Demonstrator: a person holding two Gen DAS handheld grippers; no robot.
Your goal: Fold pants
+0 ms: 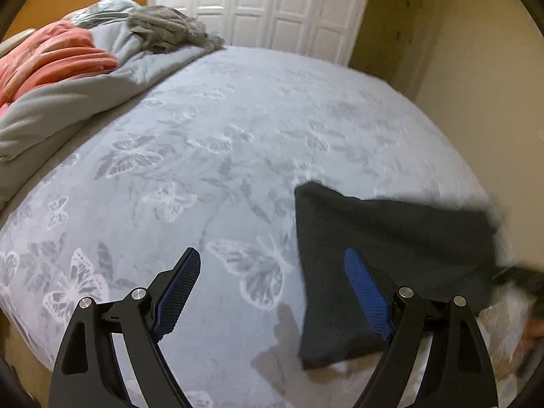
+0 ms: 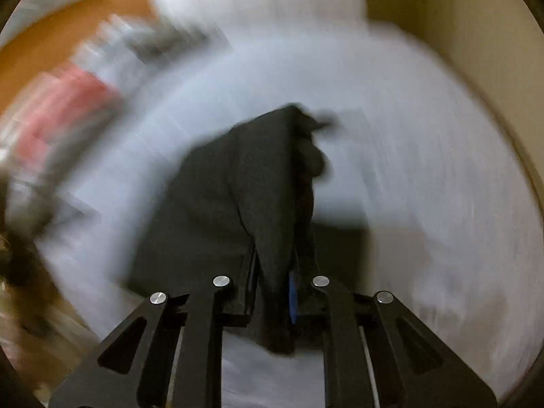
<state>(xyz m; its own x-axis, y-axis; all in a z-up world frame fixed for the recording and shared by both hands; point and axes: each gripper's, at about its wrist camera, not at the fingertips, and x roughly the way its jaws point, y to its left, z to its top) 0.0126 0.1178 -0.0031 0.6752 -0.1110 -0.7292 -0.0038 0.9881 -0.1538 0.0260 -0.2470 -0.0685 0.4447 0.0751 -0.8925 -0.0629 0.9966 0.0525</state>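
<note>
My left gripper (image 1: 272, 272) stands wide open with nothing between its blue-padded fingers (image 1: 180, 289), hanging over the pale blue bedspread printed with white butterflies (image 1: 204, 136). The folded dark charcoal fabric pants (image 1: 391, 248) lie on the bed just ahead of my left gripper's right-hand finger, which crosses in front of their near part; their left edge runs straight away from me.

My right gripper (image 2: 273, 292) is closed almost fully, pinching a ridge of the same dark pants (image 2: 238, 187) between its fingers. The cloth rises in a fold straight ahead of that gripper, and the rest spreads down to its left onto the bed. That view is badly blurred, so I cannot make out finer detail there.

Far ahead and to the left of my left gripper lie a crumpled grey duvet (image 1: 102, 74), a coral-pink blanket (image 1: 57, 57) and a grey knitted garment (image 1: 170, 27). Beyond the bed stand white panelled wardrobe doors (image 1: 272, 6).
</note>
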